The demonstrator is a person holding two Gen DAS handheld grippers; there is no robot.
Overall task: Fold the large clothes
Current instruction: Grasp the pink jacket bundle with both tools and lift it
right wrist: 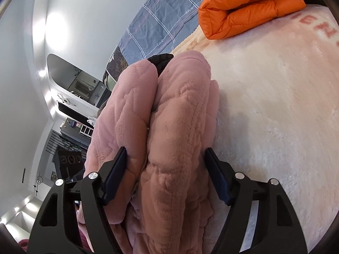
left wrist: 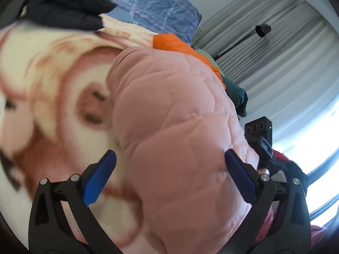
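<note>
A thick pink quilted jacket (left wrist: pixel 173 116) lies bundled on the bed, folded into two padded rolls (right wrist: pixel 169 116). My left gripper (left wrist: pixel 169 169) straddles one end of it with jaws wide. Its right pad (left wrist: pixel 239 175) rests against the fabric, while its left pad (left wrist: pixel 101 175) stands just clear over the blanket. My right gripper (right wrist: pixel 166 163) holds the other end. Both of its pads press into the rolls from either side, and the left pad (right wrist: pixel 118 169) dents the fabric. The right gripper's body (left wrist: pixel 258 135) shows behind the jacket in the left wrist view.
A plush blanket with a brown cartoon print (left wrist: pixel 53 84) covers the bed (right wrist: pixel 275 105). A folded orange puffer jacket (right wrist: pixel 250 6) lies beyond the pink one. A black garment (left wrist: pixel 67 6), a blue checked sheet (right wrist: pixel 161 23) and a dark teal garment (left wrist: pixel 237 95) lie around. Curtains (left wrist: pixel 275 42) hang behind.
</note>
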